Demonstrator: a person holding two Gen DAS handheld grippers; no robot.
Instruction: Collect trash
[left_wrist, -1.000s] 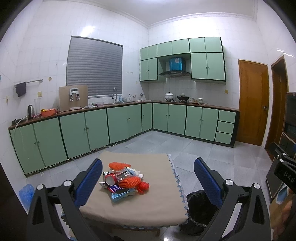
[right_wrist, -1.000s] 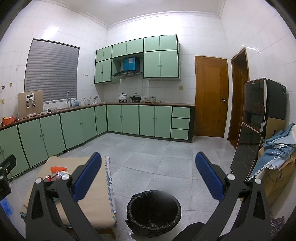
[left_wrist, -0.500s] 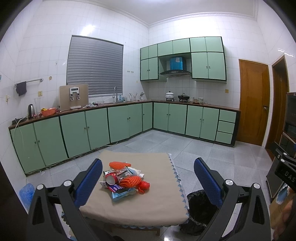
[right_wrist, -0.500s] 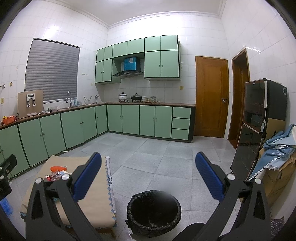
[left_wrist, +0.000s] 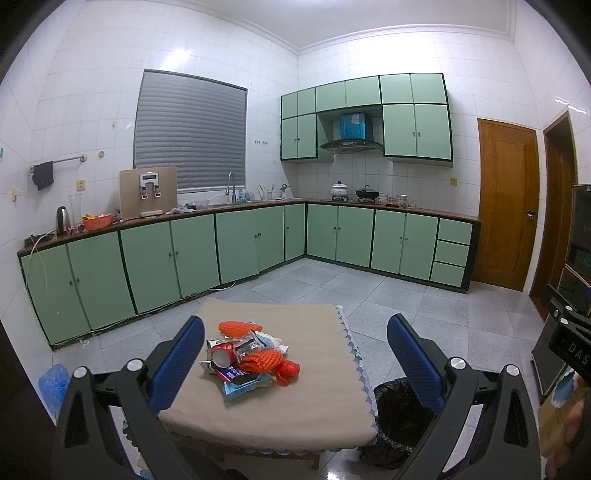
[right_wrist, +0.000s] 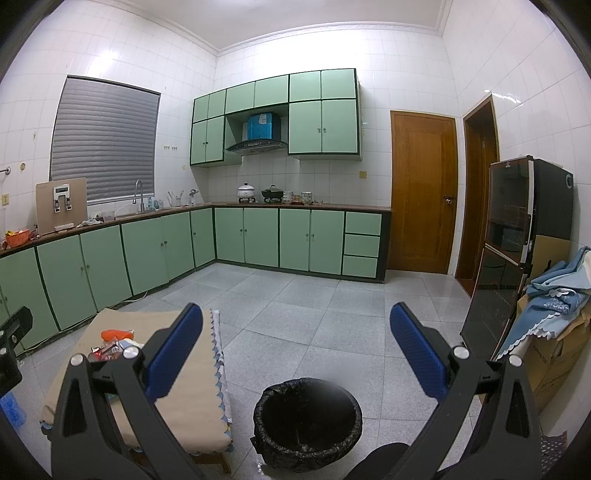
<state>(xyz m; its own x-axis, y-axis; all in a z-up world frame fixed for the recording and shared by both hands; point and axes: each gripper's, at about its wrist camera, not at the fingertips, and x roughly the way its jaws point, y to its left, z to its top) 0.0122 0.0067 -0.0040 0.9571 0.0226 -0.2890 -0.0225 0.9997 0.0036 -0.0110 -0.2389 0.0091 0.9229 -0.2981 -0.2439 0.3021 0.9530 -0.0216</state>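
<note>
I hold my left gripper (left_wrist: 295, 354) and right gripper (right_wrist: 295, 354) spread wide and empty, since the trash pile (left_wrist: 251, 354) waits on the table (left_wrist: 295, 413), bin (right_wrist: 306, 421) at its three o'clock.

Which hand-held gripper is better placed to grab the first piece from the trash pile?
Left. The left hand-held gripper is open and faces the trash pile on the table; the right hand-held gripper points at the bin instead.

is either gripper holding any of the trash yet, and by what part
Nothing is held. The left gripper and right gripper are both open and empty; the trash pile lies untouched on the table, beside the bin.
</note>
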